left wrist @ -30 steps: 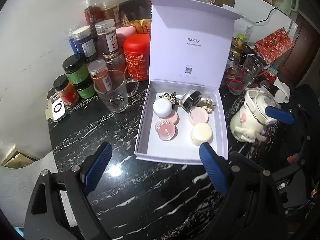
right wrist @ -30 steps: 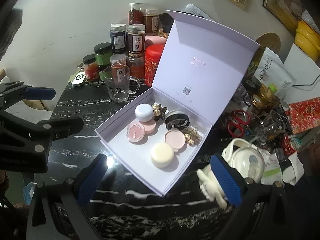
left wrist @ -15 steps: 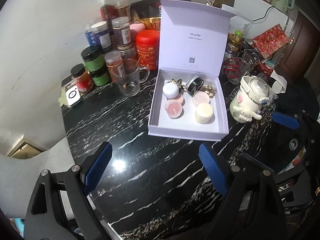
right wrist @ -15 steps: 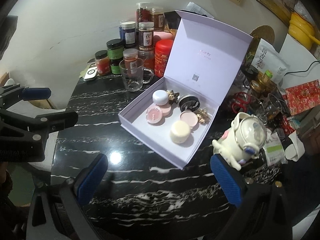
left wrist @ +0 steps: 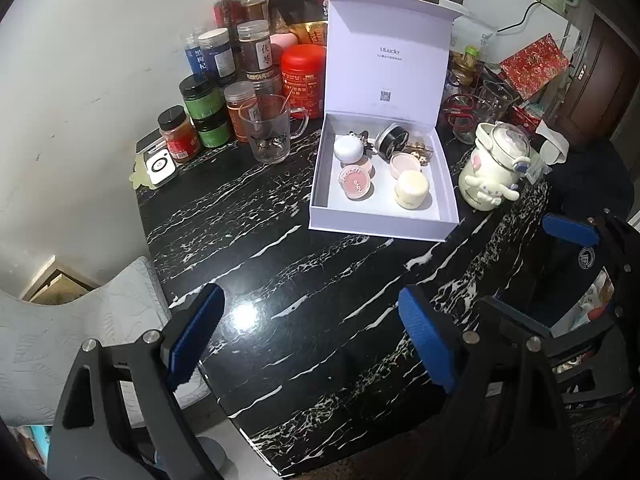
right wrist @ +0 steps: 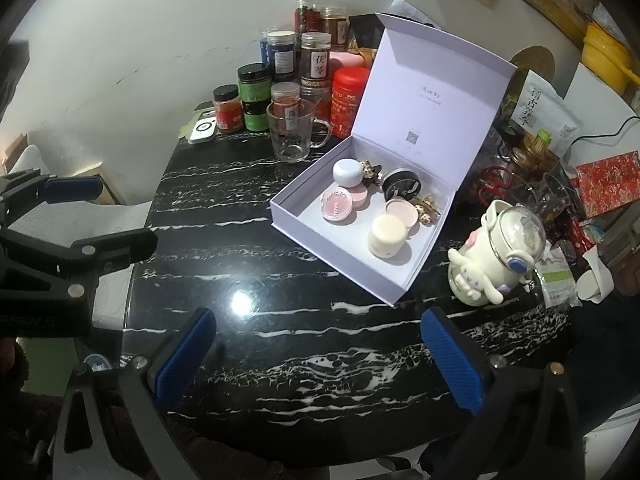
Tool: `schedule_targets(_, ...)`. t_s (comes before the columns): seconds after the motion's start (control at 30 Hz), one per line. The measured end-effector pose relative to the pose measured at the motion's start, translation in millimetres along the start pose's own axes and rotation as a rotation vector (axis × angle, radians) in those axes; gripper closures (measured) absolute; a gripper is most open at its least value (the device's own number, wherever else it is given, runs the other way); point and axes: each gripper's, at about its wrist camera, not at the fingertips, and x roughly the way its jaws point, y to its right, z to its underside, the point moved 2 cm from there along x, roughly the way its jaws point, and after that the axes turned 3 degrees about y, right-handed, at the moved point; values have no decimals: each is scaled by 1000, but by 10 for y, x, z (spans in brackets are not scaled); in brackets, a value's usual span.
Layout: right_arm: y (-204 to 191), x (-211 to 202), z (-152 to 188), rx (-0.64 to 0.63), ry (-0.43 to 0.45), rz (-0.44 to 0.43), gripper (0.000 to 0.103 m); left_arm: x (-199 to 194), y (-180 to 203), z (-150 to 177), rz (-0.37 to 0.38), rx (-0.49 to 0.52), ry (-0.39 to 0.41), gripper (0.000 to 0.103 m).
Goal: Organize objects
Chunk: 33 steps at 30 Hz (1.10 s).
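Observation:
A lilac gift box (left wrist: 320, 216) (right wrist: 392, 292) stands open on the black marble table, lid upright. Inside lie a white round case (left wrist: 348, 149) (right wrist: 347, 172), pink compacts (left wrist: 355, 182) (right wrist: 338, 205), a cream jar (left wrist: 411, 187) (right wrist: 388, 235), a black tin (left wrist: 391, 142) (right wrist: 401, 185) and small hair clips (left wrist: 420, 151) (right wrist: 426, 209). My left gripper (left wrist: 308, 344) is open and empty, well back from the box over the table's near edge. My right gripper (right wrist: 320, 360) is open and empty, also back from the box. The left gripper also shows at the right wrist view's left edge (right wrist: 72, 224).
Several jars and a red tin (left wrist: 302, 80) (right wrist: 349, 100) crowd the back by the wall, with a glass mug (left wrist: 270, 134) (right wrist: 292, 134) in front. A white cartoon cup (left wrist: 494, 168) (right wrist: 496, 256) stands right of the box. Scissors, glasses and packets clutter the far right.
Both grippers have pulled back and up from the box, so it looks smaller and farther. The box contents have not moved. Both stay open.

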Motion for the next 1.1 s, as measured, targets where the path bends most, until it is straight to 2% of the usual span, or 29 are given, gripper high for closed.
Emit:
schedule_targets(0.53, 56, -46, -81, 17, 31, 29, 0, -84, -39, -11, 14, -28, 17, 14)
schedule_targets(1.1, 76, -21, -101, 7, 28, 21, 0, -85, -30, -15, 16, -34, 18, 14)
